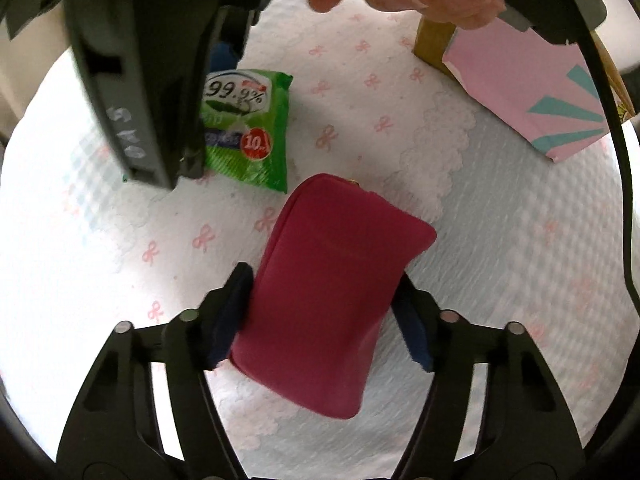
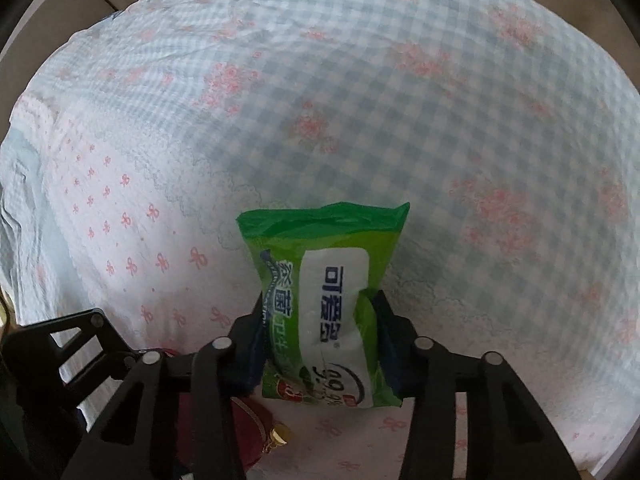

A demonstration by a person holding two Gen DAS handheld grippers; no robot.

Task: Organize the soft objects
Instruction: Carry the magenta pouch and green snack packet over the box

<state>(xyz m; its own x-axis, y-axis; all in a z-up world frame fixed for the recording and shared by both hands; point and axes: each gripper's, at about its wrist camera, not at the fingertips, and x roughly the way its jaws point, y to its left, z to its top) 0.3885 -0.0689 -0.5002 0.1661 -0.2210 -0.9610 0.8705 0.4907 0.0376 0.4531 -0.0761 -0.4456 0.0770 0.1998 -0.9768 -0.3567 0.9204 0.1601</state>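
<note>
Two grippers each clamp something: the left gripper (image 1: 324, 308) squeezes a magenta fabric zip pouch (image 1: 332, 288), the right gripper (image 2: 320, 340) a green plastic wet-wipe pack (image 2: 324, 312), over the bow-print bedspread (image 1: 120, 220).

light: bright daylight, bedsheet (image 1: 100, 216) blown out white on the left wrist view
blur: checked fabric (image 2: 400, 100) soft and smeary in the right wrist view
edges: heavy fisheye bending, dark vignette corners
shadows: faint, soft
</note>
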